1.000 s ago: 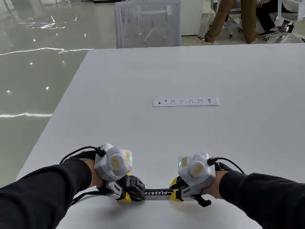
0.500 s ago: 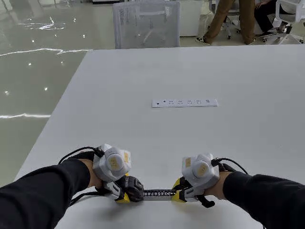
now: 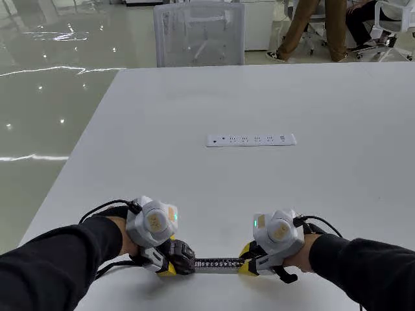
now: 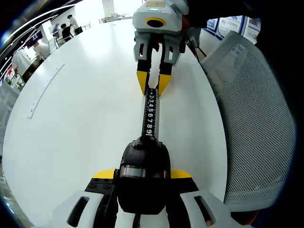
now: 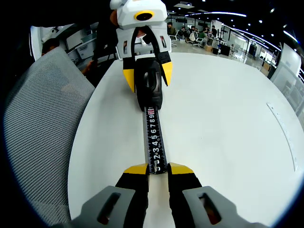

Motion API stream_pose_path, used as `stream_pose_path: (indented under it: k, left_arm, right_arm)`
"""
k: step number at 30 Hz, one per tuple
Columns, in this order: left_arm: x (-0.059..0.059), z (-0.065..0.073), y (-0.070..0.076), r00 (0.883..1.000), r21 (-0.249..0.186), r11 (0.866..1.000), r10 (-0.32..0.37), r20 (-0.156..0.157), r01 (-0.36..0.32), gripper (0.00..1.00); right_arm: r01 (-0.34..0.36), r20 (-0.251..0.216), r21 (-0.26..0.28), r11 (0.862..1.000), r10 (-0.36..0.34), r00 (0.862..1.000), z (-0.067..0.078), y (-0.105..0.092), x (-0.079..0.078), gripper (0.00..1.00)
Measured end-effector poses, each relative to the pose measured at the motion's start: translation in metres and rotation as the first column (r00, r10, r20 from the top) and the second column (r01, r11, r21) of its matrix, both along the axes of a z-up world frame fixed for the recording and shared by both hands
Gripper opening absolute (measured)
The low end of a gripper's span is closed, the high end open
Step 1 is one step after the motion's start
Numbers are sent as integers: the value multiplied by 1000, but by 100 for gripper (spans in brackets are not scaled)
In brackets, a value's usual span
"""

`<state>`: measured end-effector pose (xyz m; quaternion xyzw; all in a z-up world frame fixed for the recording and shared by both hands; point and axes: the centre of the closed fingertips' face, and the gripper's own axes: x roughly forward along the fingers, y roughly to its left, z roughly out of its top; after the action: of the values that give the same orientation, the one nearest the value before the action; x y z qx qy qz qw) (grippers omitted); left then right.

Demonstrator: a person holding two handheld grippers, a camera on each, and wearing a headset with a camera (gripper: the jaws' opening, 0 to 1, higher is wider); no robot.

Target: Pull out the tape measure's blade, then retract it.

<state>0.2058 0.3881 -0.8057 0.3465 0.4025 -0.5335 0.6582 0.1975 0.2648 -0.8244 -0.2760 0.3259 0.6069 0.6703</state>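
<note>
The left gripper (image 3: pixel 170 264) stays at the same place near the front edge of the white bench (image 3: pixel 259 194). Its jaws are closed around the black case of the tape measure (image 4: pixel 143 164), which rests on the bench surface. From the mouth of the case the blade (image 5: pixel 153 135) runs flat over the bench toward the right. This visible part of the blade is now a little longer than it was one second ago. The reason is the right gripper (image 5: pixel 159 169): it has moved further to the right, away from the case, with its yellow-tipped jaws pressed narrow on the end of the blade. The power strip (image 3: pixel 251 139) farther back on the bench keeps almost the same place in the head view, so I judge that it is the gripper that moves, not the camera. For the task this means the pulling-out step is in progress, but only a short length is out. The retracting is not yet begun.
</note>
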Motion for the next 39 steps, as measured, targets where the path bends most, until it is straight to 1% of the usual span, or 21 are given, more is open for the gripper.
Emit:
stream_pose_path:
  k: [5, 10, 25, 39]
  left_arm:
    - [0, 0, 0, 1000, 0, 1000, 2, -2, -2, 35]
    - [0, 0, 0, 1000, -1, 1000, 4, -1, -4, 35]
    - [0, 0, -1, 1000, 0, 1000, 8, 0, -8, 35]
    - [0, 0, -1, 1000, -1, 1000, 11, -2, -11, 35]
  right_arm:
    - [8, -5, 0, 1000, -8, 1000, 0, -6, 0, 11]
    - [5, 0, -6, 1000, -5, 1000, 0, -11, 1, 11]
    - [7, 7, -22, 1000, -7, 1000, 0, -20, 2, 11]
    - [22, -1, -23, 1000, -22, 1000, 0, -34, 1, 11]
